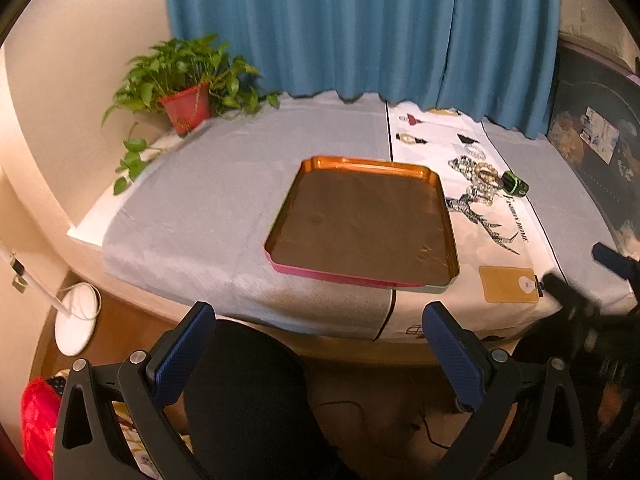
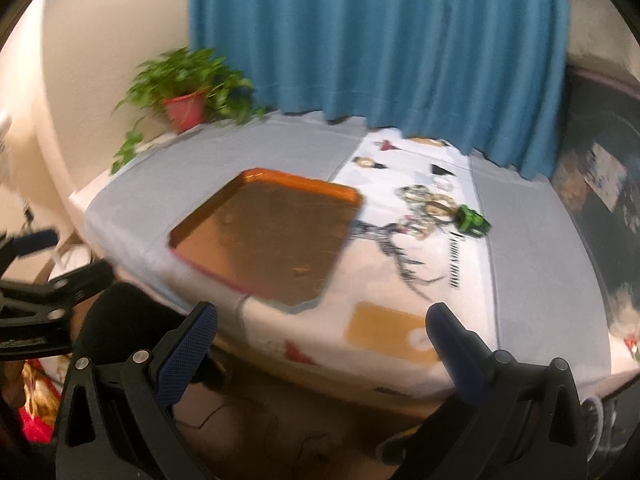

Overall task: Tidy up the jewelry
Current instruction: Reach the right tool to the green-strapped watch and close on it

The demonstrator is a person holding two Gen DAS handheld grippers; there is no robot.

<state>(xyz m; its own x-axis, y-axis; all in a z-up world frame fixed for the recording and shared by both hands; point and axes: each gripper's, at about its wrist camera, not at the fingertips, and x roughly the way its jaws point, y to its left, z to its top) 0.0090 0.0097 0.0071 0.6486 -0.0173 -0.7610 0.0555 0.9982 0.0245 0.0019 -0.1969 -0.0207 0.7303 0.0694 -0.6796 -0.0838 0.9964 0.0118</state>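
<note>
Now | left tool [image 1: 318, 352] wide open, empty | right tool [image 2: 322, 354] wide open, empty

Tray [image 1: 362, 220] at frame centre on worktop [image 1: 208, 216], near edge overhanging the cloth seam. Jewelry pile [image 1: 478, 178] upper right of tray, just beside its far right corner, on printed runner [image 1: 496, 240]. Small box [image 1: 515, 184] touching right side of pile. Potted plant [image 1: 186, 84] upper left, at worktop's far left corner, against wall. Curtain [image 1: 360, 24] across top, behind worktop. Chair back [image 1: 248, 392] bottom centre, in front of worktop, between left gripper [image 1: 316, 354] jaws. Right gripper [image 1: 592, 276] at right edge, over worktop's near right corner. Lamp base [image 1: 76, 320] lower left on floor.
</note>
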